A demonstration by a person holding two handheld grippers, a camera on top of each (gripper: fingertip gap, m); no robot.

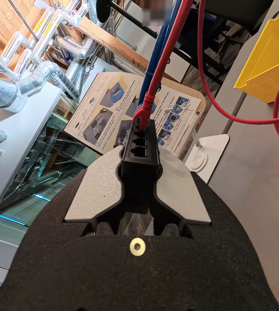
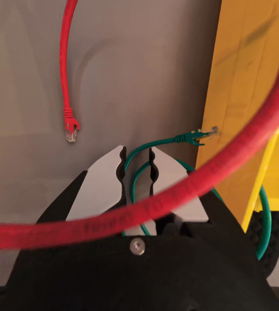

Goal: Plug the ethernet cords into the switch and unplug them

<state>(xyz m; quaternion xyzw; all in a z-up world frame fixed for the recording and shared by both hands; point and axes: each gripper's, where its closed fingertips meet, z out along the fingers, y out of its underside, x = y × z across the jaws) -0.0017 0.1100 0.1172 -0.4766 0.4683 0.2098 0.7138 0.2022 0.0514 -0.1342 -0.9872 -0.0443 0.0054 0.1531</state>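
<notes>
My left gripper (image 1: 140,151) is shut on a black ethernet switch (image 1: 141,161) and holds it in the air, ports facing the camera. A red cord's plug (image 1: 145,109) sits in a far port. A blue cord (image 1: 150,80) runs down behind it to the switch's far end; its plug is hidden. Three nearer ports are empty. My right gripper (image 2: 137,149) is open low over the grey table (image 2: 135,67). A green cord (image 2: 133,178) lies between its fingers, unclamped, its plug (image 2: 197,135) against the yellow bin (image 2: 239,84). A free red plug (image 2: 70,124) lies ahead to the left.
A red cord loop (image 2: 152,207) hangs across the right wrist view close to the camera. The yellow bin (image 1: 270,64) stands on the table at the right. An instruction sheet (image 1: 111,107) on a white-based stand (image 1: 209,148) is behind the switch. Silver ducts are far left. Tip to tip, the grippers are about 35 cm apart.
</notes>
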